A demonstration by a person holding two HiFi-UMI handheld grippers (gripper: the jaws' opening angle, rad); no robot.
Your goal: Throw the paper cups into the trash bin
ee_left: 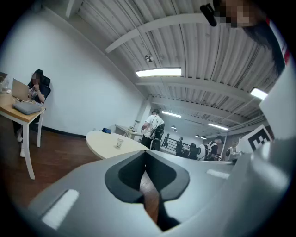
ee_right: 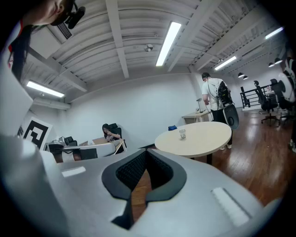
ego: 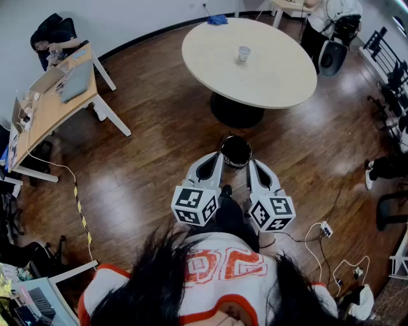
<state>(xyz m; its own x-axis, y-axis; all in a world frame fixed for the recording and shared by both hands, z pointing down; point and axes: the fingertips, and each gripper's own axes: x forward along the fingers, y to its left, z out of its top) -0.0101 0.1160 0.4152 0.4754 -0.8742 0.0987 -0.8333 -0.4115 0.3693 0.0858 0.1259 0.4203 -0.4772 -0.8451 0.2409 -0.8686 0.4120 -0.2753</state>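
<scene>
I read left gripper (ee_left: 145,155) fingers closed, empty | right gripper (ee_right: 147,155) fingers closed, empty | white paper cup (ego: 244,54) upright on round beige bench (ego: 280,70), 12 o'clock | round black trash bin (ego: 236,151) near fingertips

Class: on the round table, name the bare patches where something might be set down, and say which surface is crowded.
The round table is bare all round the lone paper cup, save a blue object by its far rim. The desk at left is crowded: a laptop and small clutter.
</scene>
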